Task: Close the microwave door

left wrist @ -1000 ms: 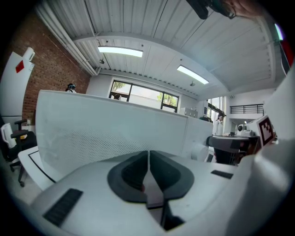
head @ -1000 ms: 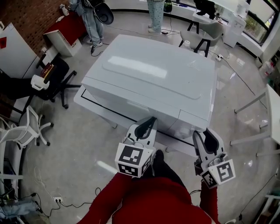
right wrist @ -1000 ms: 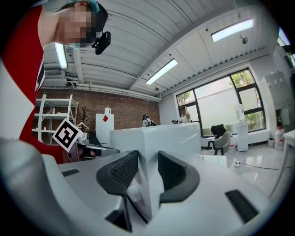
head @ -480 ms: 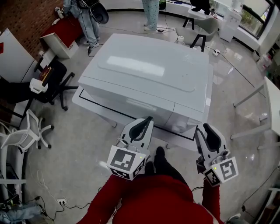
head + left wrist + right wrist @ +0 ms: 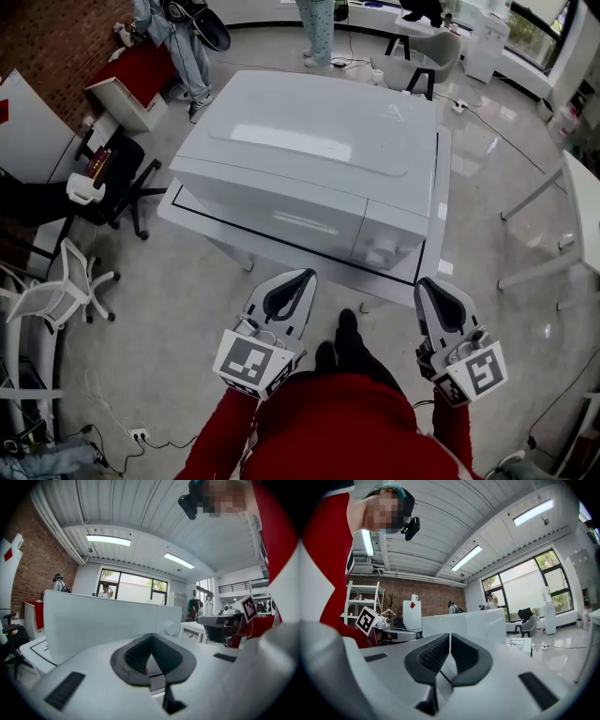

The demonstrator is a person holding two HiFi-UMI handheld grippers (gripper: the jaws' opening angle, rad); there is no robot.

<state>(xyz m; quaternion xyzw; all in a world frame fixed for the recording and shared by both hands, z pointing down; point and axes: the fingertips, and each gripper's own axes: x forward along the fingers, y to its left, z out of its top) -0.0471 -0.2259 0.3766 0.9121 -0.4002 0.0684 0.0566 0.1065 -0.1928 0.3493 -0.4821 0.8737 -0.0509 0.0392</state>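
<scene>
Both tongs now sit lower in the head view than a second ago, drawn back from the microwave [image 5: 309, 159], and more of its front face shows. The right one's jaws have just been closing, with nothing between them.

The microwave, a big white box, stands on a low white table [image 5: 192, 217] edged with a black line, in the middle of a grey floor. Its door [image 5: 281, 220] lies flush with the front, shut, and takes up the left and middle of that face. The person's red sleeves [image 5: 328, 422] fill the bottom of the head view.

The left gripper [image 5: 307, 273] hovers just short of the table's near edge, facing the door, apart from it. In the left gripper view its dark pads [image 5: 136, 656] meet at the tips, narrow and empty. The right gripper [image 5: 424, 281] hangs near the table's right front corner, touching nothing. In the right gripper view its jaws stand together too, holding nothing.

A round knob [image 5: 382, 251] sits on the control panel to the right of the door.
</scene>
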